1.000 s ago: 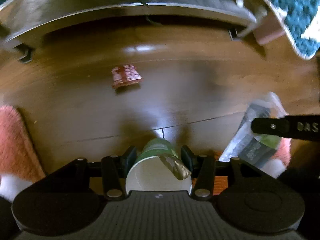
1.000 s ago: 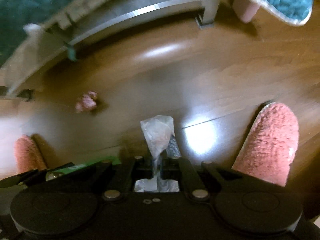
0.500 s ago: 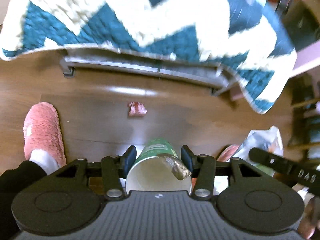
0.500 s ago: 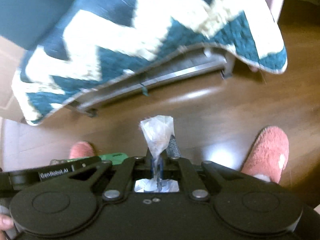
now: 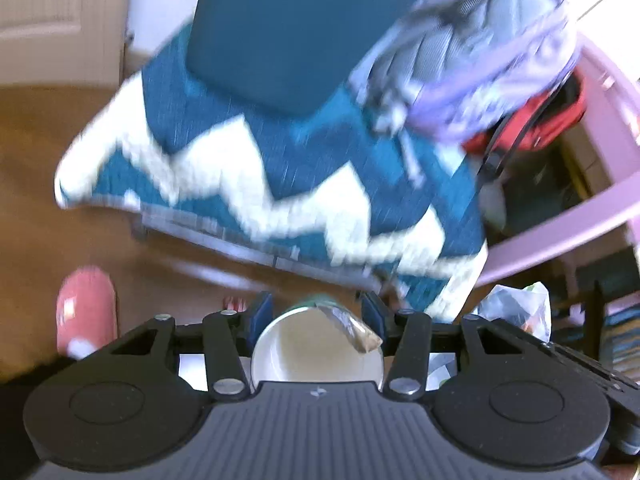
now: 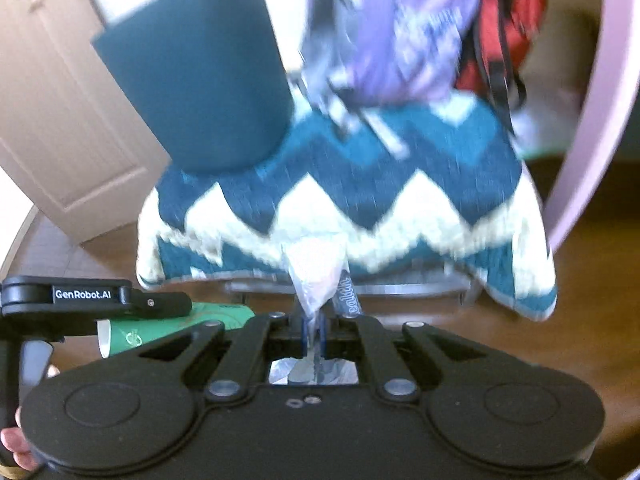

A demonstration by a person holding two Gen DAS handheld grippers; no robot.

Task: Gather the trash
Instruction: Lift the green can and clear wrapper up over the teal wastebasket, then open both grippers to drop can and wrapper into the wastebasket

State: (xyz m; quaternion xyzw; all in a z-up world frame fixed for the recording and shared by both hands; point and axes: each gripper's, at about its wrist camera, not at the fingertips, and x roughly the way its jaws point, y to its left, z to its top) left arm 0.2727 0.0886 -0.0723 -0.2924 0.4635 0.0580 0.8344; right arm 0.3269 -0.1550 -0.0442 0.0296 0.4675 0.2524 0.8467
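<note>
Gripping the green paper cup mid-wall, your left gripper is closed on it; light, crushable; right gripper pinches the limp, slippery plastic bag at its neck.

Black tongs, seemingly blue-padded fingertips

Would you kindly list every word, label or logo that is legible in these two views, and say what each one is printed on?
"GenRobot.AI": white lettering on the black body of the left hand-held gripper, seen in the right wrist view.
White round logo on the green paper cup: a symbol only, no words readable.
White script on the wrapper beside the clear plastic bag in the right hand-held gripper: too blurred to read.
</note>
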